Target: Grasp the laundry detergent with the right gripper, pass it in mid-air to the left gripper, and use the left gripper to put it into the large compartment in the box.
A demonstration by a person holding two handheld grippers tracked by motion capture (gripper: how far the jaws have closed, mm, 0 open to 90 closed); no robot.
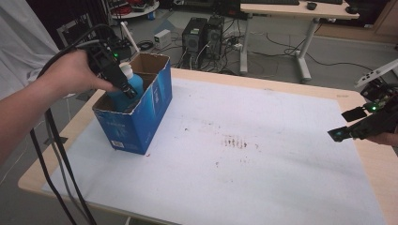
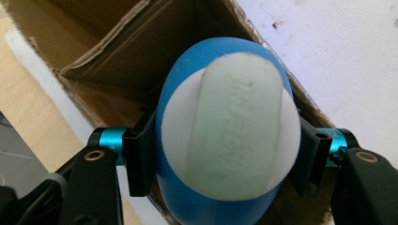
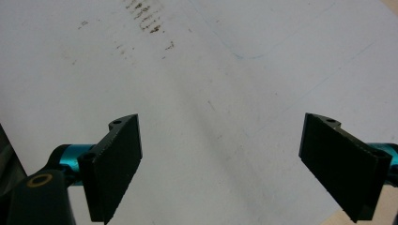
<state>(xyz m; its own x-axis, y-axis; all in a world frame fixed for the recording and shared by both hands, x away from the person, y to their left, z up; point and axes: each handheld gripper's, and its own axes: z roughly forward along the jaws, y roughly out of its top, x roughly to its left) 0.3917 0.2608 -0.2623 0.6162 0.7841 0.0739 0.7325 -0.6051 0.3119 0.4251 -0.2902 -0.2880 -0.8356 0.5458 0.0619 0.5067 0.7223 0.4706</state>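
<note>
1. Fingers (image 2: 141, 154) of the left gripper (image 2: 225, 159) clamped on both sides of a blue bottle (image 2: 197, 65), one black pad pressed to each flank just below the white cap (image 2: 232, 126).
2. Seen from above in the left gripper view: pale oval cap top facing the camera, blue body bulging out around it.
3. Held over the open top of a cardboard box (image 2: 108, 51), brown inner walls and a torn rim visible behind the bottle.
4. From the high view: left gripper (image 1: 123, 86) reaching down into the near compartment of the blue box (image 1: 141, 117), gripped by the left hand (image 1: 70, 72), bottle (image 1: 133, 84) upright and partly sunk below the rim, cap (image 1: 125, 69) poking above it.
5. Box standing at the left of the table (image 1: 385, 164), on a white sheet (image 1: 263, 173) marked with brown smudges (image 1: 234, 142) near its middle.
6. Fingers (image 3: 117, 164) of the right gripper (image 3: 220, 164) spread wide apart, holding nothing and touching nothing, bare white sheet (image 3: 225, 70) between them, smudges (image 3: 145, 21) farther off.
7. Right gripper (image 1: 349, 124) hanging at the right edge of the table in the high view, well apart from the box, jaws pointing left toward the sheet.
8. Black cables (image 1: 56, 154) trailing from the left gripper down past the forearm.
</note>
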